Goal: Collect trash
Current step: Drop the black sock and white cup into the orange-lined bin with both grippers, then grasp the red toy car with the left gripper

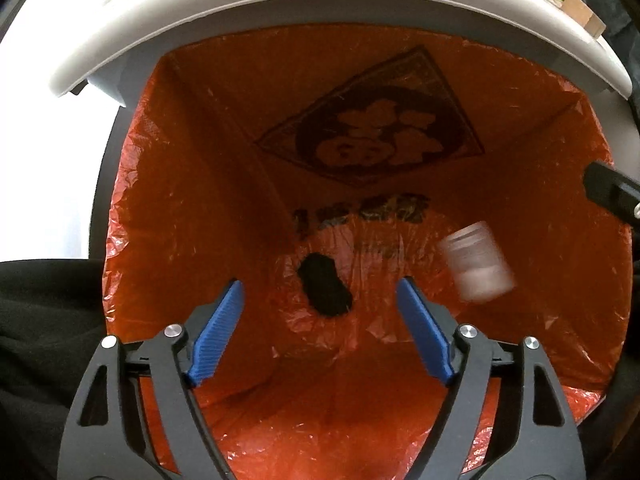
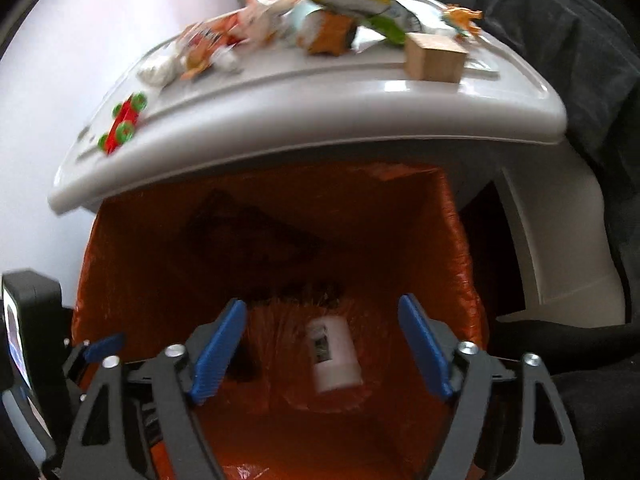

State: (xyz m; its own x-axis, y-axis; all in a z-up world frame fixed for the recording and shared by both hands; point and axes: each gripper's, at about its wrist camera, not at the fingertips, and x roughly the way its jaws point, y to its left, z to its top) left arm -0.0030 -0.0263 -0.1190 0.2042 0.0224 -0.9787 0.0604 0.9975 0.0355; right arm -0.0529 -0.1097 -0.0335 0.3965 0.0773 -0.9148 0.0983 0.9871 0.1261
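While I point both grippers down into the orange-lined bin [image 1: 168, 200], my left gripper [image 1: 320, 312] and right gripper [image 2: 322, 332] stand wide with empty fingers; a black lump [image 1: 326, 290] lies at the bottom, a blurred white bottle [image 1: 478, 266] at its three o'clock.

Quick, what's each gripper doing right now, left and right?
Left gripper: open, holding nothing, above the orange bin liner.
Right gripper: open, holding nothing; a white bottle is down in the bin below it.
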